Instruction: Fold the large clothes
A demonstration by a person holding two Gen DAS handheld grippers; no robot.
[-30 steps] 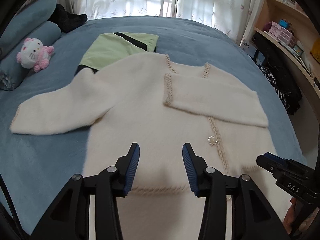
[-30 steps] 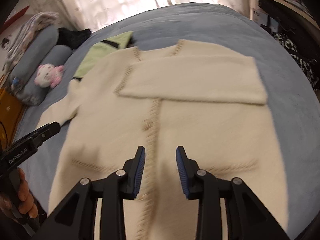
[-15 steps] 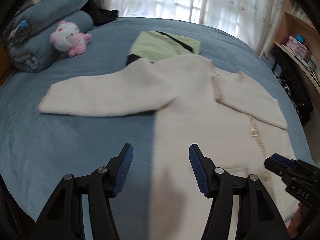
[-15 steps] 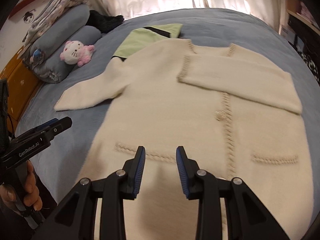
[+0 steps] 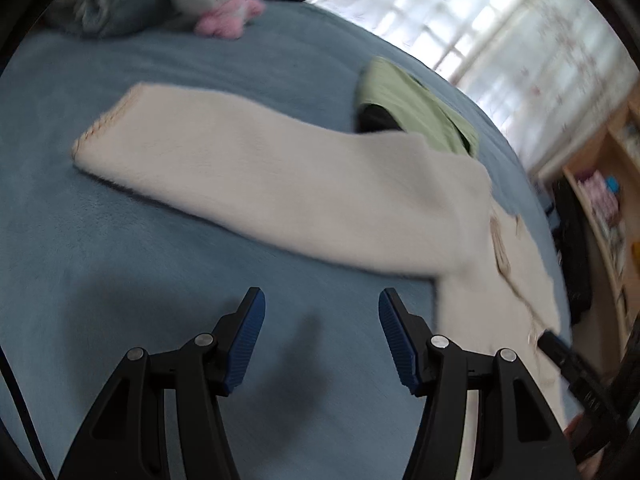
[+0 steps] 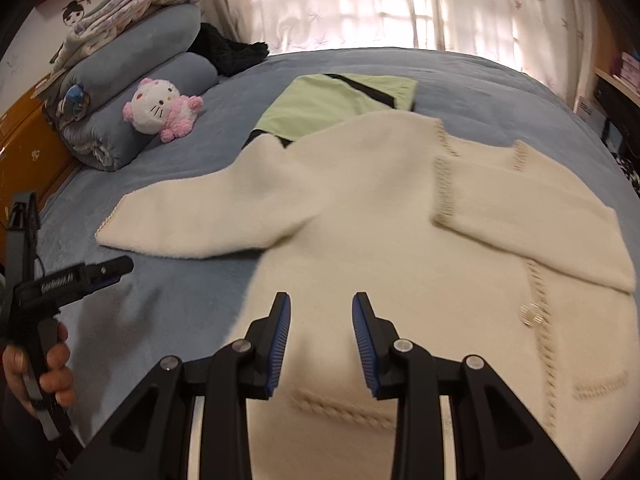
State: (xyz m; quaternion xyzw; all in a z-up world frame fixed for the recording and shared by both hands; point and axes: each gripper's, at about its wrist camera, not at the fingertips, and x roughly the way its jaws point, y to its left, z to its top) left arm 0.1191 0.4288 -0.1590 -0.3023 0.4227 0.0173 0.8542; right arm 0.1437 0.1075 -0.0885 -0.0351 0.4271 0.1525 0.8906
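My left tongs have just been opening and stand parted over bare blue bed, nothing between them, the outstretched sleeve of the cream cardigan just beyond. My right tongs stand narrowly parted above the cardigan's body, gripping nothing. The cardigan lies flat on the bed, its other sleeve folded across the chest, partly over a green garment. A plush cat leans on the rolled bedding.

- A bed with a blue cover fills the room.
- Daylight glows through patterned sheer curtains behind it.
- An orange wooden cabinet stands left; wooden shelves right.
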